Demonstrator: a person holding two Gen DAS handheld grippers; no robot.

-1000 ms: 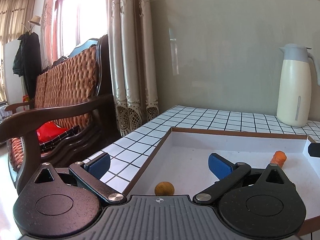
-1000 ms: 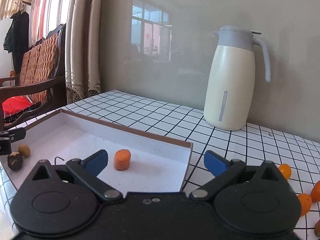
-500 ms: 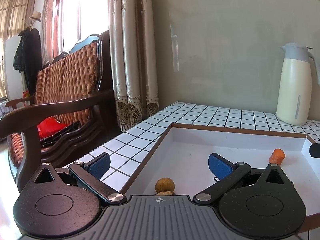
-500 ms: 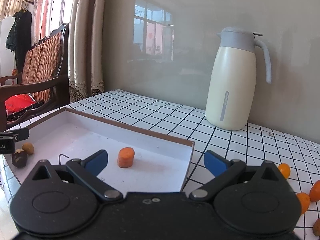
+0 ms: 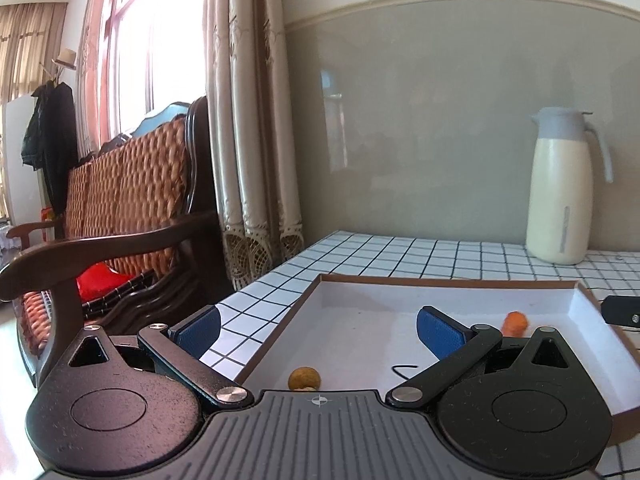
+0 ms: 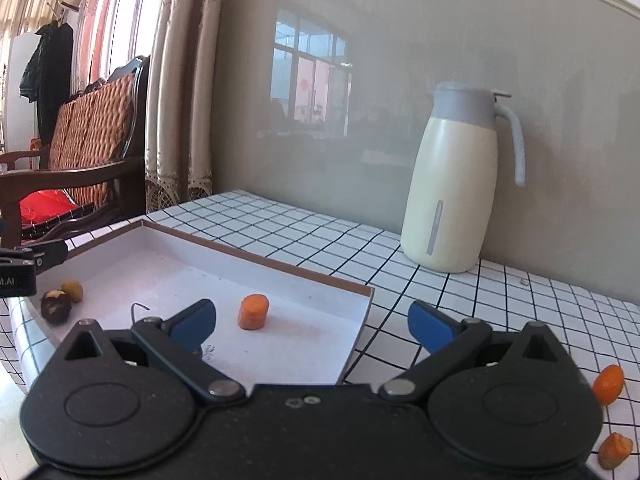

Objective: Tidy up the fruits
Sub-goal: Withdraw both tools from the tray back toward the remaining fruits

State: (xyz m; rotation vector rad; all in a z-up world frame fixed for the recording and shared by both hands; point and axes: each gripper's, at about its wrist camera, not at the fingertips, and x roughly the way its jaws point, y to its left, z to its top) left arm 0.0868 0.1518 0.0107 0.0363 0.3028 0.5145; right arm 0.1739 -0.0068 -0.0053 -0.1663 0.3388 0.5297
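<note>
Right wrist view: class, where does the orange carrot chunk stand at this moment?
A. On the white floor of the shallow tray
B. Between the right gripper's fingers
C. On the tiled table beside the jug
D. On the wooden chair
A: the carrot chunk stands on the white floor of the tray, apart from the open right gripper, which holds nothing.

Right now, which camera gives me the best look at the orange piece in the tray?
The right wrist view: the orange piece sits sharp, unblocked and upright on the tray floor just ahead of the open fingers. In the left wrist view the same piece is small and blurred near the tray's far right wall, partly behind the left gripper's finger linkage.
</note>
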